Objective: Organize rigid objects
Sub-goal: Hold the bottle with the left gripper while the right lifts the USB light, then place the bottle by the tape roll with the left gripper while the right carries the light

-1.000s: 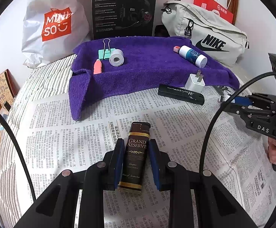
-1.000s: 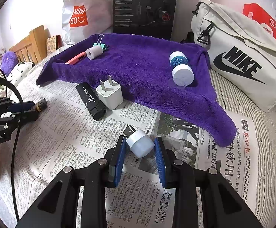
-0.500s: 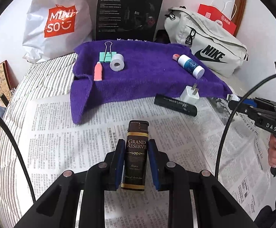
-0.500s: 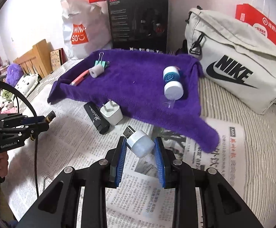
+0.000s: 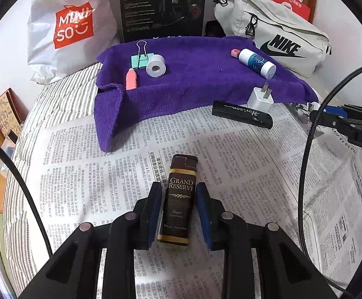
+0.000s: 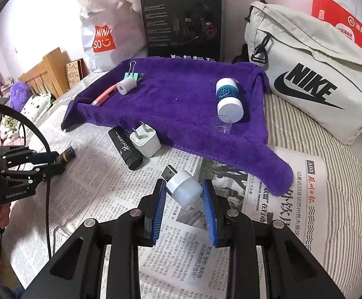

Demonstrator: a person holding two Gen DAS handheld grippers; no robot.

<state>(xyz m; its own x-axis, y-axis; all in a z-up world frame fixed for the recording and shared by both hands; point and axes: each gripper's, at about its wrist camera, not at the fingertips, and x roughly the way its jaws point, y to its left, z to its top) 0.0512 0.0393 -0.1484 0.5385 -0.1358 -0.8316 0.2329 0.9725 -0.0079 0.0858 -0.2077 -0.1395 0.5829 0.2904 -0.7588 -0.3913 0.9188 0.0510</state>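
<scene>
A dark "Grand Reserve" lighter (image 5: 179, 199) is clamped between the pads of the left gripper (image 5: 179, 209) above the newspaper (image 5: 230, 164). A small white USB lamp (image 6: 184, 188) (plug pointing up-left) is gripped by the right gripper (image 6: 184, 208), near the purple towel (image 6: 181, 104).

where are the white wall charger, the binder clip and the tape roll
white wall charger (image 6: 145, 141), right wrist view, on its front face
binder clip (image 5: 141, 60), left wrist view, on its mint green body
tape roll (image 5: 155, 66), left wrist view, on its round end face
</scene>
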